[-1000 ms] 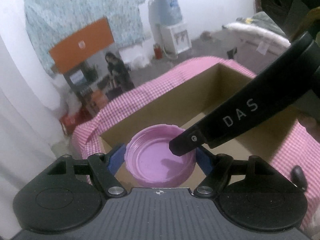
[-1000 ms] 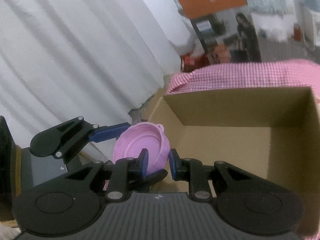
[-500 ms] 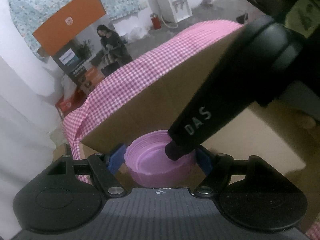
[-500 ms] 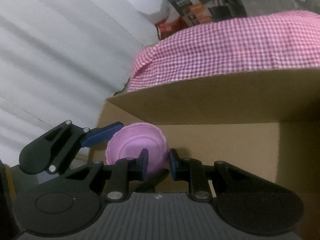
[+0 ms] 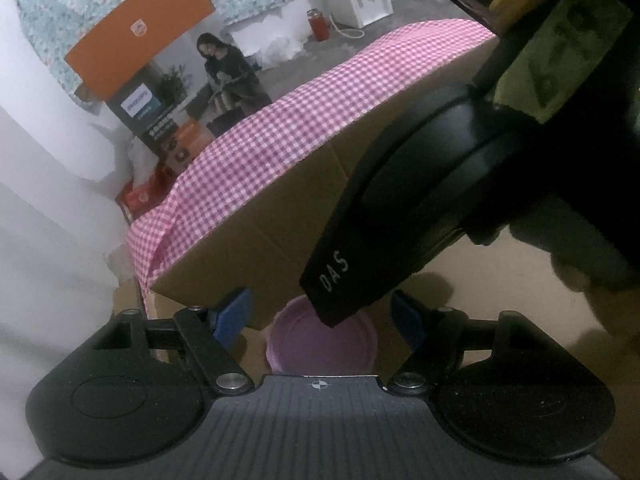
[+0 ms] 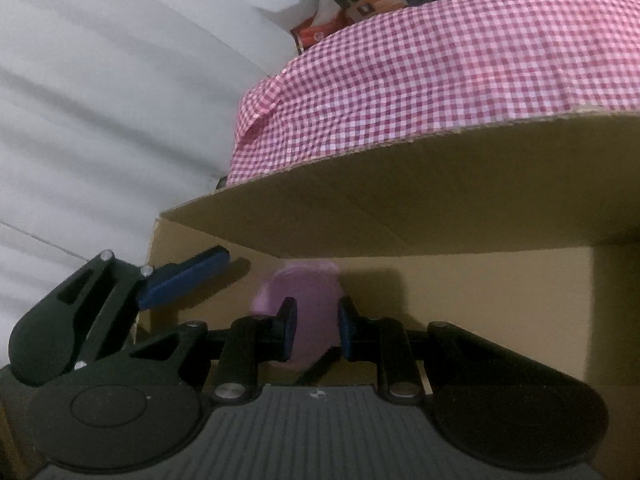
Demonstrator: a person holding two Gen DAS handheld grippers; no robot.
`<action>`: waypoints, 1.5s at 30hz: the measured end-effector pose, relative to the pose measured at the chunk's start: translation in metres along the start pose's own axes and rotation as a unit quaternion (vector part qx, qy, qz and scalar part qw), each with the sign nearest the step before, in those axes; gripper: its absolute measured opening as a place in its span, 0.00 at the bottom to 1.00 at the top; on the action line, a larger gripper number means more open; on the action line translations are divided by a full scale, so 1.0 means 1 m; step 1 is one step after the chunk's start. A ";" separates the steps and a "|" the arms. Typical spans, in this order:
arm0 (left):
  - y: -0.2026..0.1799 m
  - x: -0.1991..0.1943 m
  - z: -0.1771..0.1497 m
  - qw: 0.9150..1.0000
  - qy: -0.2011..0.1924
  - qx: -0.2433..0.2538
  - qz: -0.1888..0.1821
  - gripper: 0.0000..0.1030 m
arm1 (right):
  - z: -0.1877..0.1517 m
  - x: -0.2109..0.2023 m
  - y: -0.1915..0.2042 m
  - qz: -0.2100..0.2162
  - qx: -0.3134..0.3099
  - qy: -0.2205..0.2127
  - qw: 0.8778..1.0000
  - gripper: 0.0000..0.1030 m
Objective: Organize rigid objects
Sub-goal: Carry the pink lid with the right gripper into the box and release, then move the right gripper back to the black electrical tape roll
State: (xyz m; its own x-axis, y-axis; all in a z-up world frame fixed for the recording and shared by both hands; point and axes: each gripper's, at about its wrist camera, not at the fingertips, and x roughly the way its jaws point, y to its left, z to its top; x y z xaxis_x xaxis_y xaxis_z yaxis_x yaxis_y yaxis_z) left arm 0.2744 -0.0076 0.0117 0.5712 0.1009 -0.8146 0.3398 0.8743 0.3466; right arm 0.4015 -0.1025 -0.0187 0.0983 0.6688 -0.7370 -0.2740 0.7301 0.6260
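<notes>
on the left, the left gripper [image 5: 320,316] reaches into the near corner of a cardboard box [image 5: 280,216], its blue fingers [image 5: 230,314] spread wide on either side of a pink lid [image 5: 320,346]. neither finger touches the lid, so this gripper is released. the lid lies low in the box, close to the gripper body, with its hollow side up in the left wrist view.

further right, the right gripper [image 6: 316,328] comes in from the side. one black arm of it, printed with white letters, crosses over the lid in the left wrist view. in its own view, its two blue fingers [image 6: 289,326] sit close together with the pink lid [image 6: 308,312] between them. the lid is blurred there and i cannot tell whether the fingers are clenched on it or only near it.

behind the box, a pink checked cloth [image 6: 440,80] covers the table. on the far left hang white curtains [image 6: 100,100].
</notes>
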 end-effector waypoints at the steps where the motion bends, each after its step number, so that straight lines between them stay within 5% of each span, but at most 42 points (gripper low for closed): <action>1: 0.004 0.002 0.003 1.000 -0.002 -0.003 -0.001 0.76 | 0.001 0.001 0.000 -0.001 0.000 -0.002 1.000 0.23; 7: 0.009 -0.022 0.000 0.999 -0.033 -0.025 -0.003 0.84 | 0.003 -0.004 0.000 -0.005 -0.007 -0.021 1.000 0.24; 14: 0.021 -0.081 -0.009 0.992 -0.105 -0.070 -0.004 0.95 | -0.017 -0.062 0.021 -0.013 -0.049 -0.076 0.996 0.28; 16: 0.025 -0.102 -0.013 0.988 -0.126 -0.084 -0.005 0.96 | -0.027 -0.082 0.028 -0.014 -0.066 -0.099 0.993 0.52; 18: 0.030 -0.120 -0.019 0.984 -0.149 -0.095 -0.009 0.97 | -0.041 -0.105 0.036 -0.019 -0.086 -0.132 0.987 0.62; 30: 0.035 -0.203 -0.088 0.955 -0.243 -0.158 -0.068 0.99 | -0.155 -0.221 0.059 0.011 -0.149 -0.263 0.953 0.69; 37: 0.009 -0.197 -0.136 0.957 -0.215 -0.177 -0.081 0.99 | -0.227 -0.236 0.051 0.050 -0.140 -0.272 0.951 0.70; 45: -0.044 -0.149 -0.173 0.978 -0.126 -0.153 -0.061 0.96 | -0.282 -0.204 0.028 0.047 -0.092 -0.239 0.965 0.70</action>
State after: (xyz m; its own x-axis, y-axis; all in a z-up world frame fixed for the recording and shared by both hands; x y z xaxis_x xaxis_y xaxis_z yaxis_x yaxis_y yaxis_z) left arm 0.0446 0.0210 0.0373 0.7190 -0.0991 -0.6879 0.1993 0.9776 0.0674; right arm 0.1035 -0.2578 0.0768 0.4832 0.7513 -0.4494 -0.4650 0.6552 0.5954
